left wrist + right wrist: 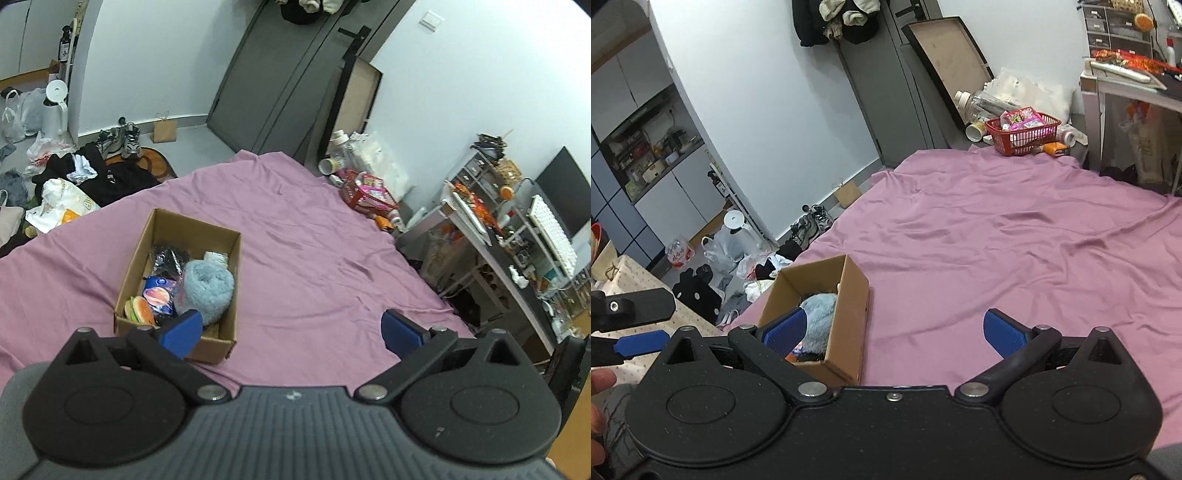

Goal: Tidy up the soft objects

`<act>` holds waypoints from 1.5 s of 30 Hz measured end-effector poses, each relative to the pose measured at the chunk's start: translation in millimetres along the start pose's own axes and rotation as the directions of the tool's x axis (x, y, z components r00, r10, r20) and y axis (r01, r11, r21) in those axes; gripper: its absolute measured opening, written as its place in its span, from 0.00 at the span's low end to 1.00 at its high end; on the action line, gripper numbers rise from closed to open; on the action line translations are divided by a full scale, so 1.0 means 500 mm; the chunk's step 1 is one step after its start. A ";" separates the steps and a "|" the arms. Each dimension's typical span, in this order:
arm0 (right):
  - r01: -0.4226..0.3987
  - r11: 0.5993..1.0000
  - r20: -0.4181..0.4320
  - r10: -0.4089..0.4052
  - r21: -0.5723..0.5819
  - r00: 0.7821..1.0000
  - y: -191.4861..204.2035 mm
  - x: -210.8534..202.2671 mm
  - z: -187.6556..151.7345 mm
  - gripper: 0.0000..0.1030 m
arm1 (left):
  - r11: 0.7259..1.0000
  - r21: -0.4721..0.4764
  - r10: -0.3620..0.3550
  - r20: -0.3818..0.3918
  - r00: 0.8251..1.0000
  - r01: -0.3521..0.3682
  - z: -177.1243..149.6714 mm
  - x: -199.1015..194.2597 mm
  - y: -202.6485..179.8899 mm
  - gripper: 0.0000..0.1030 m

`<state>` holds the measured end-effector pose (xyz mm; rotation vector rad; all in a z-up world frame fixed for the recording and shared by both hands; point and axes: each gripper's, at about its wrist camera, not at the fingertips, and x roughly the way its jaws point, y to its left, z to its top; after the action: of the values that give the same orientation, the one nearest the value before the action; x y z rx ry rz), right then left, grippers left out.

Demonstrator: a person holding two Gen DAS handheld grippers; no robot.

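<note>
Seen from the left gripper (291,332), a brown cardboard box (231,295) sits on the purple bed sheet (314,251), just ahead of its left blue finger pad (183,332). That pad overlaps the near corner of the box in the view. Inside the box, from left to right, lie a squishy burger toy (139,309), a blue packet (159,291) with a black bundle (168,256) behind it, and a fluffy light blue towel roll (207,291). A small pale roll (216,256) sits at the far right corner of the box. The left gripper is spread wide and holds nothing. Ahead of it and to the right, past the edge of the bed, a red basket (364,195) stands on the floor.

Seen from the right gripper (892,332), the same box (849,317) lies ahead and to its left, with the towel roll (820,314) peeking out behind the left pad (785,332). This gripper is also wide apart and empty. The sheet (1015,240) stretches ahead of it. Far ahead to the right stands the red basket (1021,134).
</note>
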<state>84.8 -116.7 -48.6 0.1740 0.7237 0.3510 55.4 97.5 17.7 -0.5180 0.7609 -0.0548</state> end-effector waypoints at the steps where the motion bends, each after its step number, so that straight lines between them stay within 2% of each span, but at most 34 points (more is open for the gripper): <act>1: -0.002 1.000 0.006 0.002 -0.008 1.000 0.006 -0.012 -0.004 1.00 | 1.000 0.006 -0.003 0.006 1.000 0.003 -0.005 -0.012 -0.003 0.99; 8: -0.001 0.999 0.028 0.002 -0.051 1.000 0.043 -0.083 -0.025 1.00 | 0.998 0.061 -0.009 0.064 0.998 0.005 -0.028 -0.087 -0.023 0.99; 16: 0.019 0.997 0.052 -0.015 -0.079 0.999 0.079 -0.156 -0.056 1.00 | 0.993 0.104 0.040 0.105 0.994 -0.052 -0.067 -0.155 -0.035 0.99; 22: 0.038 0.995 0.047 -0.034 -0.087 0.998 0.098 -0.196 -0.084 1.00 | 0.989 0.115 0.084 0.094 0.992 -0.095 -0.088 -0.193 -0.045 0.99; 26: 0.054 0.994 0.072 -0.047 -0.092 0.996 0.109 -0.231 -0.098 1.00 | 0.980 0.145 0.118 0.120 0.986 -0.135 -0.104 -0.220 -0.053 0.99; 33: 0.084 0.992 0.118 -0.073 -0.089 0.990 0.110 -0.276 -0.120 1.00 | 0.956 0.222 0.167 0.129 0.977 -0.193 -0.145 -0.246 -0.067 0.99; 45: 0.113 0.987 0.166 -0.093 -0.114 0.982 0.113 -0.306 -0.145 1.00 | 0.935 0.268 0.201 0.144 0.969 -0.233 -0.184 -0.267 -0.067 0.99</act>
<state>-84.5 -118.6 7.6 0.0467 0.5481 0.2784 -98.7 59.7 63.6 -0.1600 0.6800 0.0713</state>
